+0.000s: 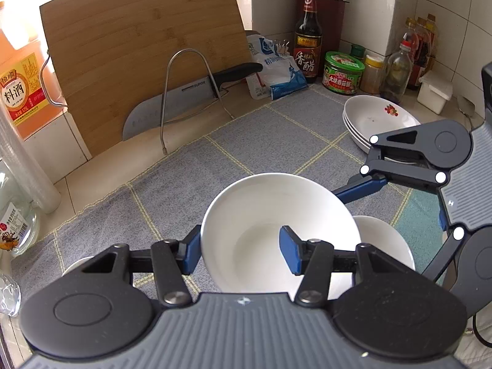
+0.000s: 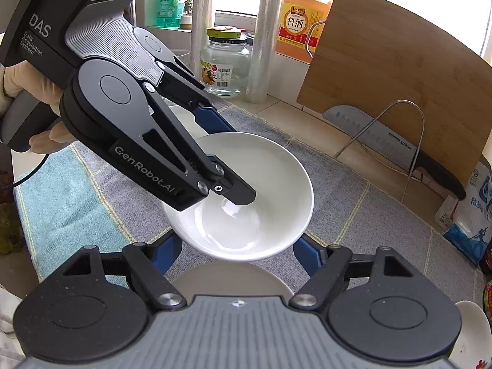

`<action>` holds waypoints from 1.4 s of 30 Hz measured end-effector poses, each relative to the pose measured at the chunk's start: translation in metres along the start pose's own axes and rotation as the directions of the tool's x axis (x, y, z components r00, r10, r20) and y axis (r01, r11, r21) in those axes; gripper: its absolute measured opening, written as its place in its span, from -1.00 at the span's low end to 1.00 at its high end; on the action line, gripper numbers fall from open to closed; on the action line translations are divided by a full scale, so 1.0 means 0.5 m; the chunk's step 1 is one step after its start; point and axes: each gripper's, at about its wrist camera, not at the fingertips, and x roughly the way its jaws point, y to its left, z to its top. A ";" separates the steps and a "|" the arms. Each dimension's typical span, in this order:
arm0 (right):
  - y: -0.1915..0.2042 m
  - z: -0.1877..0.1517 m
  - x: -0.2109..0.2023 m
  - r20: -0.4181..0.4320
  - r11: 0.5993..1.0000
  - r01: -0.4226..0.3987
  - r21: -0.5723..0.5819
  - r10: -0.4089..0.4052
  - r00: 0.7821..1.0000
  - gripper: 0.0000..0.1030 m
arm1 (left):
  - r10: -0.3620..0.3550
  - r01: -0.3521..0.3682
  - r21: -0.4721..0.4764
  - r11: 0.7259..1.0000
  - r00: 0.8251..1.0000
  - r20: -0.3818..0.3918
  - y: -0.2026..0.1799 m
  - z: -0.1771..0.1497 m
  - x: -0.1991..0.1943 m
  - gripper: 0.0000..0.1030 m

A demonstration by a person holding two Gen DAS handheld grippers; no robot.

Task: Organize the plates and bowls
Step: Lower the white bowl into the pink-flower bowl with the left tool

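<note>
White porcelain is filling the space ahead of both tongs: a white bowl (image 1: 276,230) is sitting clamped in the left gripper (image 1: 241,253), whose jaws are pinching the bowl's wall, one blue pad outside the rim and the other inside the hollow. The right gripper (image 2: 236,256) is holding its jaws partly apart on either side of the same bowl's near rim; whether its pads are pressing on the porcelain I cannot tell. Just beyond the left tongs on their right side, a second bowl (image 1: 384,246) is lying on the grey checked cloth (image 1: 261,141), partly hidden behind the held one. Farther ahead and to the right of the left tongs, a stack of plates (image 1: 375,120) with a small red motif is resting on the same cloth, behind the right tool's linkage. Well beyond the left tongs, a bamboo cutting board (image 1: 138,49) is leaning against the wall with a cleaver (image 1: 172,104) propped in a wire rack (image 1: 184,92) in front of it.
</note>
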 end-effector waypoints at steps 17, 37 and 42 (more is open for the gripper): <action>0.025 -0.064 -0.094 -0.005 0.999 0.048 0.015 -0.048 0.999 0.61 | -0.043 0.042 0.051 0.998 0.999 0.017 -0.100 -0.004 -0.012 0.01; 0.008 -0.114 -0.100 -0.083 0.996 0.008 0.092 0.000 0.997 0.61 | -0.103 0.105 0.046 0.993 0.994 -0.039 -0.137 -0.024 0.035 0.02; 0.008 -0.119 -0.095 -0.097 0.996 -0.002 0.095 0.011 0.995 0.61 | -0.104 0.106 0.043 0.993 0.993 -0.048 -0.141 -0.030 0.040 0.01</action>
